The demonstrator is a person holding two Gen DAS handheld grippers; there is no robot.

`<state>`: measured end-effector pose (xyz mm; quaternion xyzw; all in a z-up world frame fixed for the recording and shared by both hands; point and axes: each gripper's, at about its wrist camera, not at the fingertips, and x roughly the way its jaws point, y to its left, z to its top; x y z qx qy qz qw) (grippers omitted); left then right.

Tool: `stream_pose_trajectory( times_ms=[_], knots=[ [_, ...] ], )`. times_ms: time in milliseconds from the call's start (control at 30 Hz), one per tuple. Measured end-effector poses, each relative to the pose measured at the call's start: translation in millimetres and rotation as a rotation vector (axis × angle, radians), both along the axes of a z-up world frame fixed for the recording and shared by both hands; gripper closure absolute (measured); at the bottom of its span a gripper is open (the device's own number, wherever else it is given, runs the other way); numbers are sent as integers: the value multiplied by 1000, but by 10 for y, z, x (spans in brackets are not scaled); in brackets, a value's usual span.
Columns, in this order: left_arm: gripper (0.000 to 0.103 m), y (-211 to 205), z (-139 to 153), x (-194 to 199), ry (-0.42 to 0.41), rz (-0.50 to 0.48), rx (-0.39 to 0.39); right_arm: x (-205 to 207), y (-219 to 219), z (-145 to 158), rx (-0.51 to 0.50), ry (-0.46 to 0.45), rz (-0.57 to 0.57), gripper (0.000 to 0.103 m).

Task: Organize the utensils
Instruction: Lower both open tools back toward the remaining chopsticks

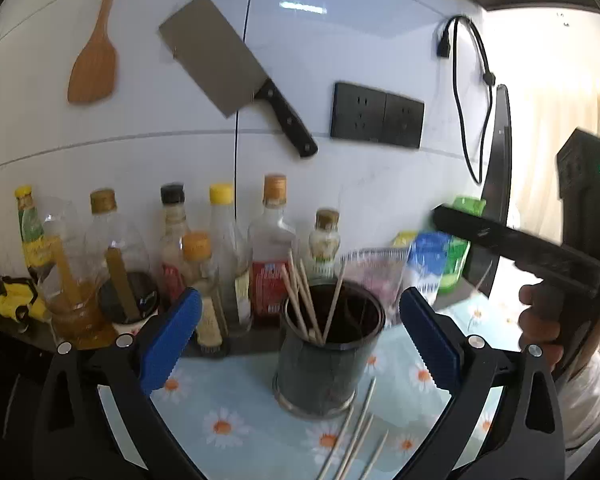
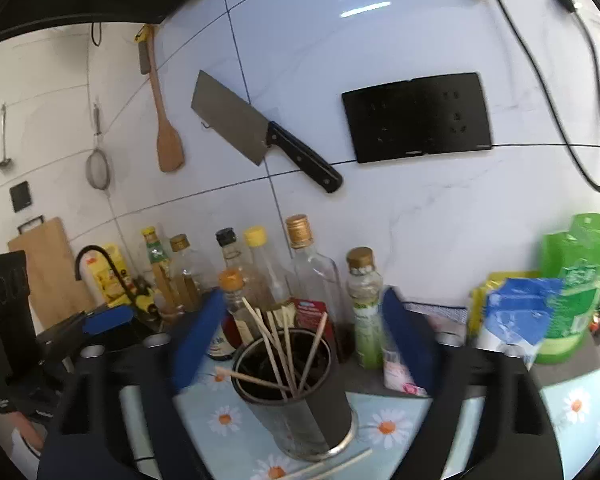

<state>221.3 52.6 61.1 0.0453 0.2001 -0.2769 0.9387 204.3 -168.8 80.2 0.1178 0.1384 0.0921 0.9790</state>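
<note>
A dark cylindrical utensil holder point(image 1: 324, 364) stands on the daisy-print mat point(image 1: 220, 420), with several wooden chopsticks point(image 1: 304, 300) upright inside. More loose chopsticks point(image 1: 356, 440) lie on the mat in front of it. My left gripper point(image 1: 300, 340) is open, its blue pads either side of the holder, empty. In the right wrist view the holder point(image 2: 300, 400) with its chopsticks point(image 2: 284, 352) sits between the open, empty right gripper point(image 2: 304, 344). Loose chopsticks point(image 2: 332, 468) lie at the bottom. The right gripper's body point(image 1: 540, 248) shows at the right of the left view.
A row of sauce and oil bottles point(image 1: 204, 248) stands behind the holder. Snack bags point(image 2: 556, 312) sit at the right. A cleaver point(image 1: 228, 76), a wooden spatula point(image 1: 96, 60) and a black socket panel point(image 1: 376, 116) are on the tiled wall. A cutting board point(image 2: 48, 268) leans at left.
</note>
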Motion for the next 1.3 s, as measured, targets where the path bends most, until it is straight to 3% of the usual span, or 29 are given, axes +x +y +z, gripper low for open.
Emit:
stream_pose_trajectory(
  times_ms=[300, 467, 700, 1033, 1300],
  knots=[
    [6, 175, -336, 16, 146, -56, 62, -346, 129, -139, -46, 42, -160, 8],
    [6, 251, -557, 109, 211, -149, 107, -420, 196, -331, -31, 103, -218, 8],
    [6, 243, -946, 380, 337, -258, 141, -357, 370, -849, -61, 324, -285, 8],
    [6, -45, -1575, 622, 437, -382, 331, -263, 520, -1759, -5, 619, -383, 8],
    [6, -241, -1903, 633, 473, -472, 463, -194, 628, -2109, 12, 760, -429, 8]
  ],
)
